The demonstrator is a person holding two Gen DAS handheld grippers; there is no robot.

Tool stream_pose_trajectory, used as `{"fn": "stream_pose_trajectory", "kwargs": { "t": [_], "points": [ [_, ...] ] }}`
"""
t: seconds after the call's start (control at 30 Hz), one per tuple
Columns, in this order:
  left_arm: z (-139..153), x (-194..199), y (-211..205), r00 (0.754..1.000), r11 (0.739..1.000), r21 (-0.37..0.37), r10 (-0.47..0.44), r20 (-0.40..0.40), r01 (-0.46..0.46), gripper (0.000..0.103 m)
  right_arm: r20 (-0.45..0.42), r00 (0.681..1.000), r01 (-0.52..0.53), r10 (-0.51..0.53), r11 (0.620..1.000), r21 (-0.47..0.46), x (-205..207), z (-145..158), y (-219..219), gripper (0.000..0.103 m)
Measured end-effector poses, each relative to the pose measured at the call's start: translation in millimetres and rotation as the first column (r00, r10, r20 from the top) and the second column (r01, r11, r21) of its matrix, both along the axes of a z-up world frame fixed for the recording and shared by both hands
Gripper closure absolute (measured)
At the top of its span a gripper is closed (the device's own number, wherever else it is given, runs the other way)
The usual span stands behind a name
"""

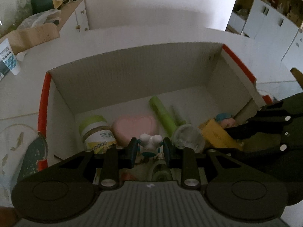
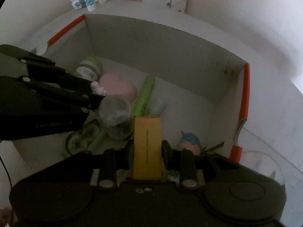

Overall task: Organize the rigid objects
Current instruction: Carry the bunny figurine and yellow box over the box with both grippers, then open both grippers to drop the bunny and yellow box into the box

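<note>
Gleaming white-and-teal figurine (image 1: 150, 145), plain yellow box (image 2: 147, 147), both clamped.

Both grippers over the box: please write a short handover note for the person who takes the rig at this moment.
Left gripper: shut on the small white figure, held over the box.
Right gripper: shut on the yellow box, also over the box, pointing down into it.
In the box already: jar, pink heart case, green tube, clear cup, blue-pink toy.
Done: these five are inside.
Left: release the figure and the yellow box into free floor space. Whether more items wait outside the box I cannot tell.
</note>
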State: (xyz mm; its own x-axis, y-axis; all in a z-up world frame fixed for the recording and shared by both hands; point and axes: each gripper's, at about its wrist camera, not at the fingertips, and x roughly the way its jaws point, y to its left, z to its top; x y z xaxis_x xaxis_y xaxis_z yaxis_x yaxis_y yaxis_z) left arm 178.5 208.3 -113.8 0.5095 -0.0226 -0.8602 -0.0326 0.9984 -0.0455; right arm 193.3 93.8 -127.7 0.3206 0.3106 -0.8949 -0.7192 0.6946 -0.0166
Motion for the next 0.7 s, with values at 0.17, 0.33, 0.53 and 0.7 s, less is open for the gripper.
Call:
{"fn": "stream_pose_trajectory", "kwargs": {
  "t": [0.17, 0.33, 0.53, 0.7],
  "points": [
    [-2, 2, -5, 0.999, 1.0, 0.024, -0.017, -0.031, 0.018, 0.074, -0.007, 1.0, -0.004, 0.004, 1.0, 0.004, -3, 0, -3, 0.071],
    [2, -4, -8, 1.0, 0.999, 0.042, -0.019, -0.012, 0.019, 0.074, -0.011, 1.0, -0.011, 0.011, 1.0, 0.016, -10, 2, -7, 0.064],
    [9, -15, -13, 1.0, 0.998, 0.057, -0.014, 0.004, 0.014, 0.072, -0.005, 1.0, 0.011, -0.011, 0.999, 0.043, -14, 8, -12, 0.064],
    [17, -29, -17, 0.999, 0.997, 0.075, -0.011, 0.045, 0.008, 0.037, 0.006, 1.0, 0.019, -0.019, 0.997, 0.071, -21, 18, -20, 0.05]
  ]
}}
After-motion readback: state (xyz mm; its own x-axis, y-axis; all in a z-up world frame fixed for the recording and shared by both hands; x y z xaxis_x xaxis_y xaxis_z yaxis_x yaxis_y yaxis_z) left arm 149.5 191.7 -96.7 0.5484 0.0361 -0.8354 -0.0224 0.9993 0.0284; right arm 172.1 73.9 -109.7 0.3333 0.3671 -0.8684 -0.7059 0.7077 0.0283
